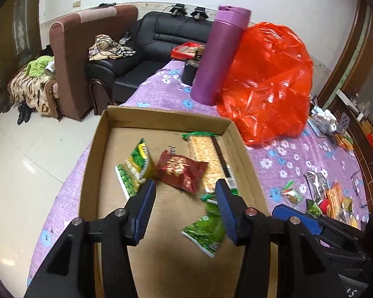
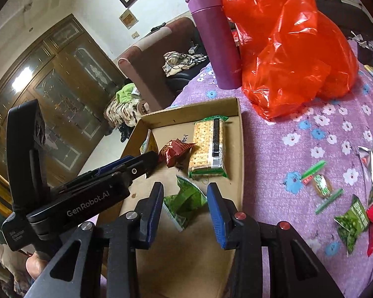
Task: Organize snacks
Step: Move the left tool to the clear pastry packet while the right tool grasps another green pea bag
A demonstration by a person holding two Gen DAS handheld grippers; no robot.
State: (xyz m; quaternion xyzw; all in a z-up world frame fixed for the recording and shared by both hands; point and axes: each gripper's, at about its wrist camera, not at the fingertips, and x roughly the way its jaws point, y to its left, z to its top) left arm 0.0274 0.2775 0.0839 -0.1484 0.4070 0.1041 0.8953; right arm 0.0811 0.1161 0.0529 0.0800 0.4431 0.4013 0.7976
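**Both grippers spread over the snack box**

On my left, the left gripper point(image 1: 185, 193) hangs over the shallow brown cardboard box point(image 1: 94, 149), its blue-padded fingers spread and holding nothing. Inside the box lie a yellow-green snack packet point(image 1: 134, 168), a dark red snack pouch point(image 1: 181, 170), a long cracker pack point(image 2: 209, 146) and a crumpled green snack bag point(image 2: 186, 200). My right gripper point(image 2: 185, 197) is parted too; that bag lies unpinched between its fingers. Further right, loose snacks point(image 2: 345, 213) dot the purple flowered cloth point(image 2: 298, 124).
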